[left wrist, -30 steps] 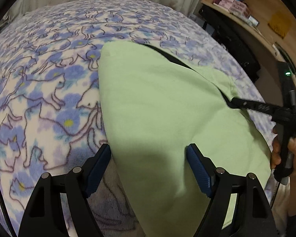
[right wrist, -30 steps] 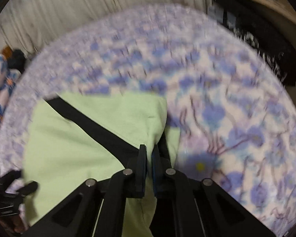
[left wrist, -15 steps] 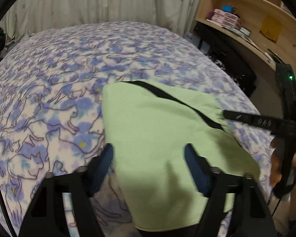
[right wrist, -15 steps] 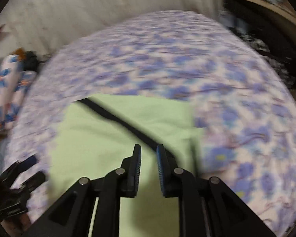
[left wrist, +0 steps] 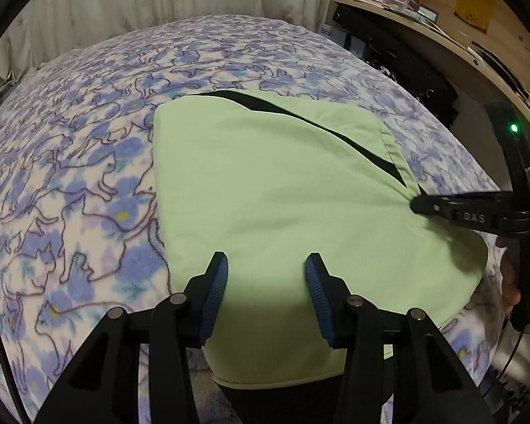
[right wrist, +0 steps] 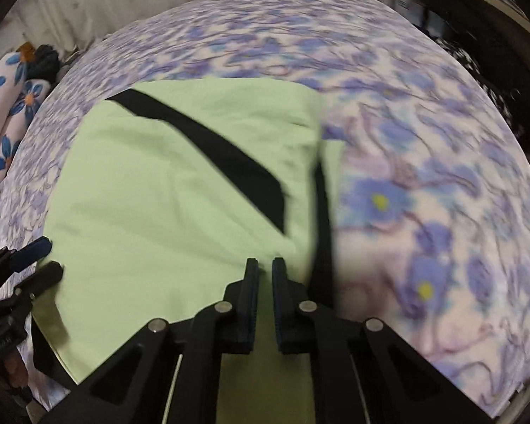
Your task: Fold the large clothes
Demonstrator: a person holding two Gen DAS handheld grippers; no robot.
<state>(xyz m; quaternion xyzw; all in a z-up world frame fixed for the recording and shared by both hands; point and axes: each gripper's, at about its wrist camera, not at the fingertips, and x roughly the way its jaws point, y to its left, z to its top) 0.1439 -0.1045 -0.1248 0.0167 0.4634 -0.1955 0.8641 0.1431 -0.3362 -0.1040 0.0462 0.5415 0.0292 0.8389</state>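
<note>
A light green garment (left wrist: pixel 272 183) with a black stripe (left wrist: pixel 335 134) lies folded on the bed. My left gripper (left wrist: pixel 266 275) hovers over its near part. Its jaws are closing, with the cloth lying beneath the gap and the blue pads (left wrist: pixel 217 282) pressing on nothing. In the left wrist view my right gripper (left wrist: pixel 415 205) comes in from the right, shut on the garment's right edge, where the fabric puckers toward its tip. In the right wrist view the same gripper (right wrist: pixel 265 268) is pinched on the green garment (right wrist: pixel 159 194) beside the black stripe (right wrist: pixel 222 155). My left gripper (right wrist: pixel 44 258) shows at the lower left.
A fleece blanket (left wrist: pixel 70 176) printed with blue flowers and cats covers the bed. Pale curtains (left wrist: pixel 141 0) hang behind it. A wooden shelf (left wrist: pixel 424 17) with small boxes and dark items (left wrist: pixel 406 67) stands at the right. A floral pillow (right wrist: pixel 3 106) lies at the far left. A hand (left wrist: pixel 512 279) holds the right gripper.
Left jaws have narrowed over the garment. Right gripper opened slightly half a second ago and is shut again on the cloth edge. Both views have pulled back from the bed.
</note>
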